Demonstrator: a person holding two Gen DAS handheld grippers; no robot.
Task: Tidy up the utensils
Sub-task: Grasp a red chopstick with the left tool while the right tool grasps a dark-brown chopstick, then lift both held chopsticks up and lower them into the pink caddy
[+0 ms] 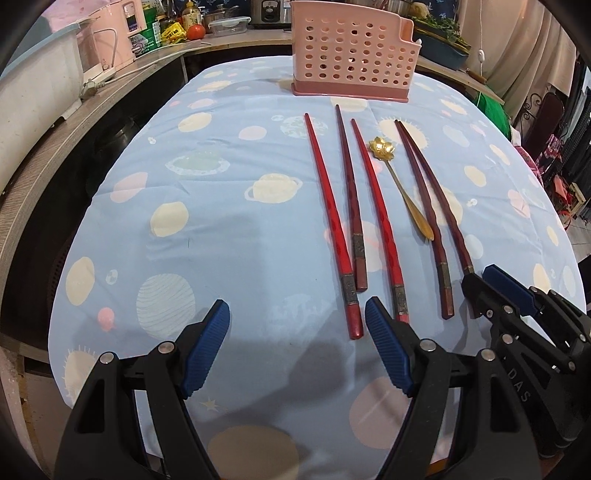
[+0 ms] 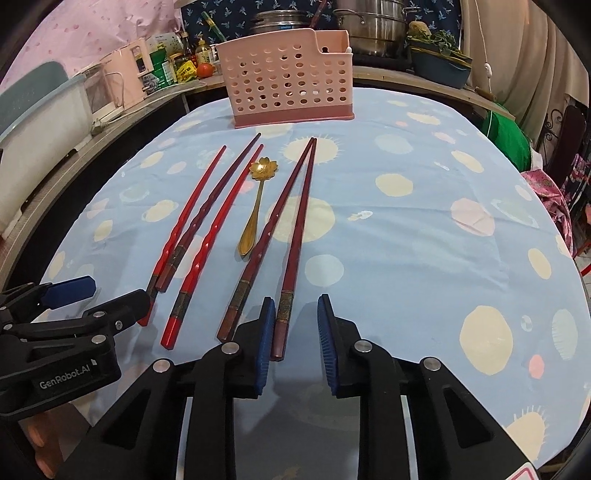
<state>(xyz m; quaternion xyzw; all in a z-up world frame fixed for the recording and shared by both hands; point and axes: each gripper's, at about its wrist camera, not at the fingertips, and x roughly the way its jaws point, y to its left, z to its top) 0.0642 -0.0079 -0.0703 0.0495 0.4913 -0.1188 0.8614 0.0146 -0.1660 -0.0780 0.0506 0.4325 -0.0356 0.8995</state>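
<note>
Several red and dark-red chopsticks [image 1: 373, 206] lie side by side on the blue planet-print tablecloth [image 1: 221, 229], with a gold flower-bowled spoon [image 1: 400, 188] among them. A pink perforated holder [image 1: 351, 55] stands upright beyond their tips. My left gripper [image 1: 297, 350] is open wide, and the butt of a bright red chopstick [image 1: 354, 325] lies just inside its right finger. My right gripper [image 2: 295, 301] is narrowly open around the butt of the rightmost dark chopstick [image 2: 282, 325], which lies against the left pad while the right pad stands apart. Each gripper shows in the other's view: the right [image 1: 478, 277], the left [image 2: 120, 290].
A wooden counter [image 1: 122, 85] curves round the table's left and far side, carrying a pink appliance [image 2: 127, 74], bottles, a tomato and steel pots [image 2: 373, 26]. A white bin [image 1: 33, 103] stands at the left. Cloth and a green bag [image 2: 506, 136] sit past the right edge.
</note>
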